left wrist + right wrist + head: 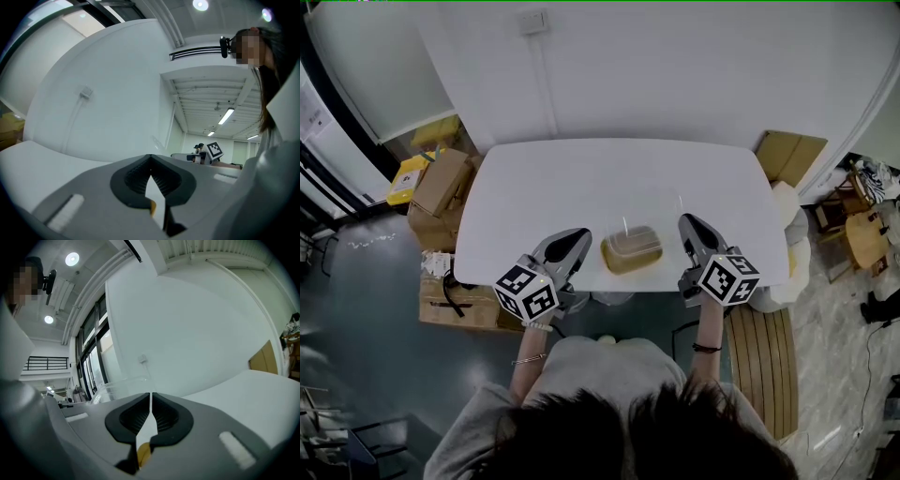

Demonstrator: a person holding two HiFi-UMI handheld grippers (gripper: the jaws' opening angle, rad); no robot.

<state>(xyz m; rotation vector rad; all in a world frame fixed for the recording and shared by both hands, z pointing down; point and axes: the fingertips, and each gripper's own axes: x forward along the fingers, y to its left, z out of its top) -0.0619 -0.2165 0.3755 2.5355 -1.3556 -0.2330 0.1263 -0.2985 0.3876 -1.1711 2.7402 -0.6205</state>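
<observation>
Both the left hand-held gripper (577, 236) and the right hand-held gripper (687, 223) are clenched on nothing, at 9 and 3 o'clock of the clear box (631, 249) by the worktop's (609, 183) 6 o'clock edge, so I think they should open wide and come in level.

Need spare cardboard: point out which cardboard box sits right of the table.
The brown one by the table's far right corner; the other boxes crowd its left side.
</observation>
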